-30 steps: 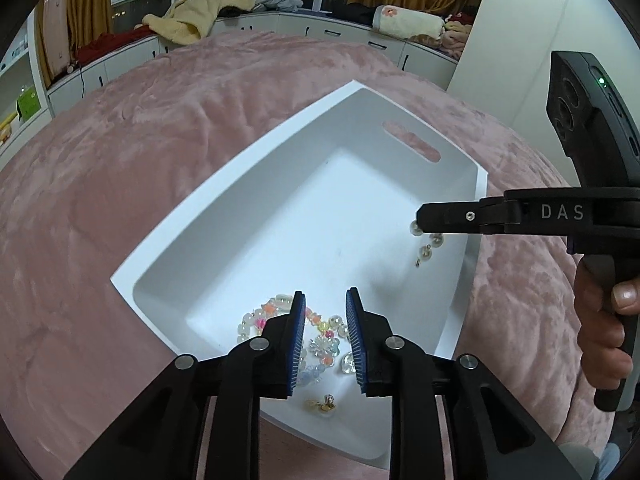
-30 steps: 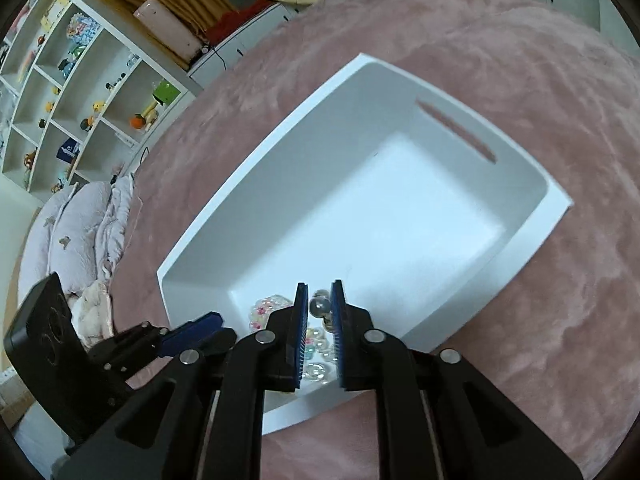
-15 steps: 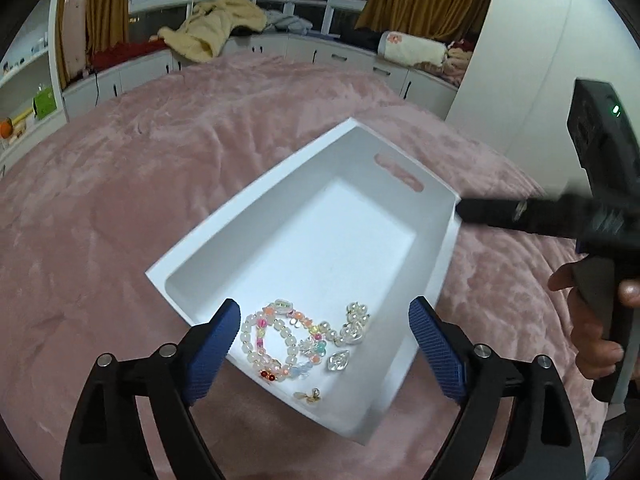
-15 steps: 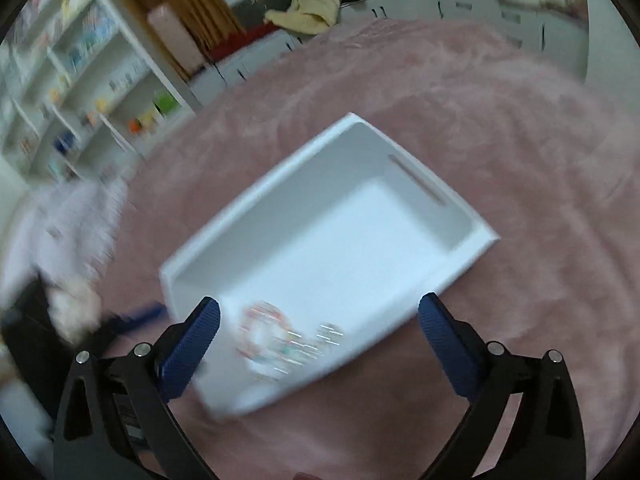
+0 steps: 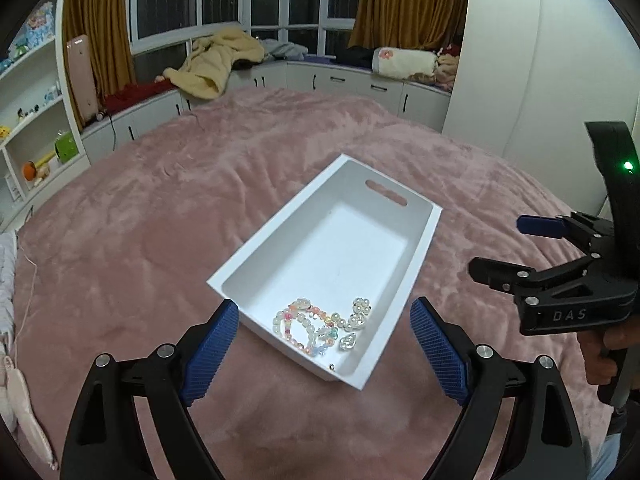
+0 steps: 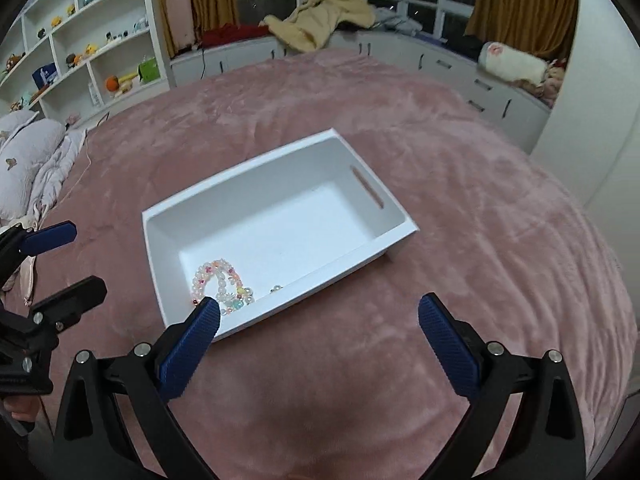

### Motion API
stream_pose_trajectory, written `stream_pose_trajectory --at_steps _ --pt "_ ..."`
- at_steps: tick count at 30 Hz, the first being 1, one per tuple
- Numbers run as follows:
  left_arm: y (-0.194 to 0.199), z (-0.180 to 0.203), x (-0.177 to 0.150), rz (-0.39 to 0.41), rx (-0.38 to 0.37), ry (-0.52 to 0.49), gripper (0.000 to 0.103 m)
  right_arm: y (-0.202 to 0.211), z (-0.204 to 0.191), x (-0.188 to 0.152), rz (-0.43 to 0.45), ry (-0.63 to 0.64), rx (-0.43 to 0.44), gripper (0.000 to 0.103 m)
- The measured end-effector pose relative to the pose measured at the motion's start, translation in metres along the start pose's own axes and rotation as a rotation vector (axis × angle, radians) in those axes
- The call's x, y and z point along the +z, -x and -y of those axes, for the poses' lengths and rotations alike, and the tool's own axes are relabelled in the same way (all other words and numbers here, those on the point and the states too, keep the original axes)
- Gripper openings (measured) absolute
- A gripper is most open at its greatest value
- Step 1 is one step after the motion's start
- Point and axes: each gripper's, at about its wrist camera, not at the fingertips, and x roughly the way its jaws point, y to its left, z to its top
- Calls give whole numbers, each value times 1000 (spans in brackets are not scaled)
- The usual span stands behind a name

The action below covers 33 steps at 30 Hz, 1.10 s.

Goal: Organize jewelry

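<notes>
A white tray (image 5: 340, 240) with a slot handle lies on the pink blanket. In its near end lie beaded bracelets (image 5: 302, 326), pearl pieces (image 5: 360, 312) and one tiny earring (image 5: 331, 367). My left gripper (image 5: 324, 305) hovers above and short of that end, open, with nothing between its blue pads. My right gripper (image 5: 498, 246) hangs off the tray's right side, also open and empty. In the right wrist view the tray (image 6: 280, 224) holds the bracelets (image 6: 218, 280) near its front left corner. My right gripper (image 6: 318, 303) stands wide open there, the left gripper (image 6: 86, 256) at far left.
The pink blanket (image 5: 180, 200) covers the whole bed around the tray. A person's hand (image 5: 604, 356) grips the right tool's handle. Pillows (image 6: 24, 156) lie at the bed's left edge, with shelves (image 6: 80, 52) behind. A window bench with a yellow blanket (image 5: 216, 64) runs along the back.
Both grippers went from nearly shut inside the tray to wide open, and both have risen and drawn back. The jewelry now lies loose in the tray's near end.
</notes>
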Motion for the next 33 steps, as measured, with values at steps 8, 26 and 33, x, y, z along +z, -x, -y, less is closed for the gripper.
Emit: stream_pose_trajectory --at_steps 8,26,33 --pt "57 7 -6 47 2 9 89 73 -10 -27 83 -2 -51 98" --pt "110 35 -32 37 41 -39 89 132 -39 -82 70 -26 -59 98" --pt "125 33 -38 24 61 -46 89 142 -44 -90 81 -33 -56 98"
